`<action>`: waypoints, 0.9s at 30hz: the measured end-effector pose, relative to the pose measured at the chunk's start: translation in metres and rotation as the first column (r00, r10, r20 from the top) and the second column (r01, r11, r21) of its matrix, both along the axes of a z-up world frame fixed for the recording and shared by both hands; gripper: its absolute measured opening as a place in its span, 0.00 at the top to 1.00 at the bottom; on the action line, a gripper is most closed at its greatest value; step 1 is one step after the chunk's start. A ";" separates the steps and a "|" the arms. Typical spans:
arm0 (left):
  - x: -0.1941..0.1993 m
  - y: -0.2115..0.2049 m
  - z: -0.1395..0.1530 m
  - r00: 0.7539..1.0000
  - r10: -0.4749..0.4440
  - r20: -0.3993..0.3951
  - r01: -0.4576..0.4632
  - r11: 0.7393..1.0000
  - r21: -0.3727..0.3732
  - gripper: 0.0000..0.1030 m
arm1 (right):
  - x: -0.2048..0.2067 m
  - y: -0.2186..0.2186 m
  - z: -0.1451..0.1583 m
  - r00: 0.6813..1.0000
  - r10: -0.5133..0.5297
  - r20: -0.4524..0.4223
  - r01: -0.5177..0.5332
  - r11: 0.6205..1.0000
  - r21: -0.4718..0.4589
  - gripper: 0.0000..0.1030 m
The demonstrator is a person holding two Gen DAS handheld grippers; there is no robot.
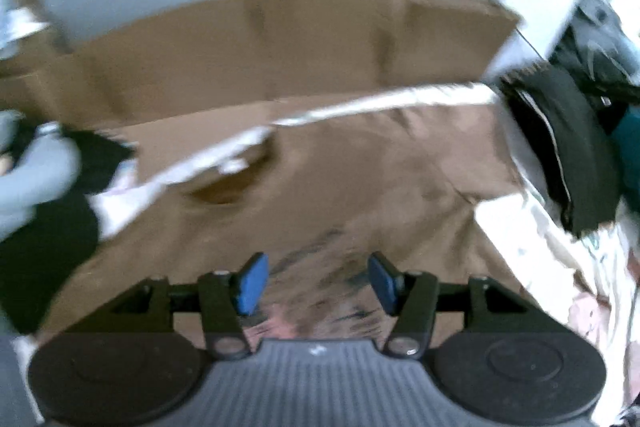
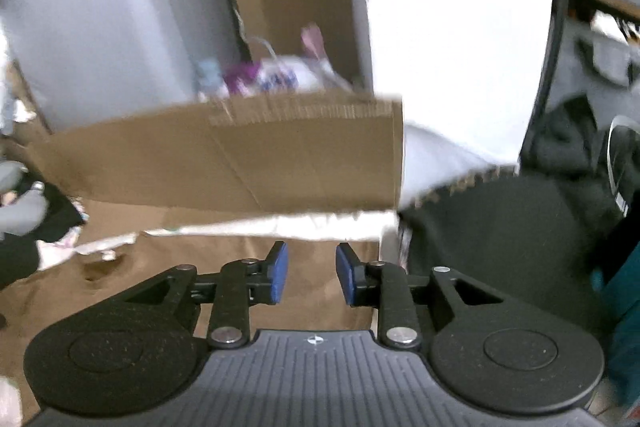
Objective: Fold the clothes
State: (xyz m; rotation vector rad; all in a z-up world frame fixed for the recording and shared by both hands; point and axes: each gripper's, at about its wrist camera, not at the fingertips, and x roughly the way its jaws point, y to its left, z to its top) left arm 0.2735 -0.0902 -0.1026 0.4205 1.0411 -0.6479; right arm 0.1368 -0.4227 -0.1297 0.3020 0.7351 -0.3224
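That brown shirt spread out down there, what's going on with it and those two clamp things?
A person is folding clothes with two hand-held tools. The brown T-shirt lies spread flat on a light bedsheet, in front of a brown cardboard sheet. The left gripper hovers open over its printed middle, and the right gripper is open near its edge. Neither holds anything. A black garment lies beside it.

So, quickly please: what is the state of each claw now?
Left claw: open, holding nothing, above the brown garment.
Right claw: open, holding nothing.

Left gripper (image 1: 318, 281), jaws apart, above brown garment (image 1: 340, 183) | cardboard sheet (image 1: 260, 47) upper centre | black clothing (image 1: 560, 143), apparently, at right
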 end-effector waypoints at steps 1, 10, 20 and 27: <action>0.002 0.015 0.015 1.000 0.025 0.006 -0.025 1.000 0.004 0.41 | -0.003 -0.003 0.017 1.000 0.009 0.012 -0.009 1.000 -0.002 0.67; -0.018 0.132 0.135 0.962 0.259 0.081 -0.258 0.966 -0.016 0.38 | -0.034 -0.019 0.157 0.981 0.179 0.077 -0.173 0.982 -0.077 0.56; -0.081 0.209 0.181 0.931 0.353 0.088 -0.351 0.936 -0.035 0.37 | -0.102 -0.013 0.194 0.945 0.327 -0.016 -0.328 0.944 -0.040 0.54; -0.138 0.241 0.185 0.912 0.399 0.092 -0.387 0.914 -0.123 0.37 | -0.172 0.011 0.203 0.944 0.331 -0.021 -0.331 0.944 0.000 0.53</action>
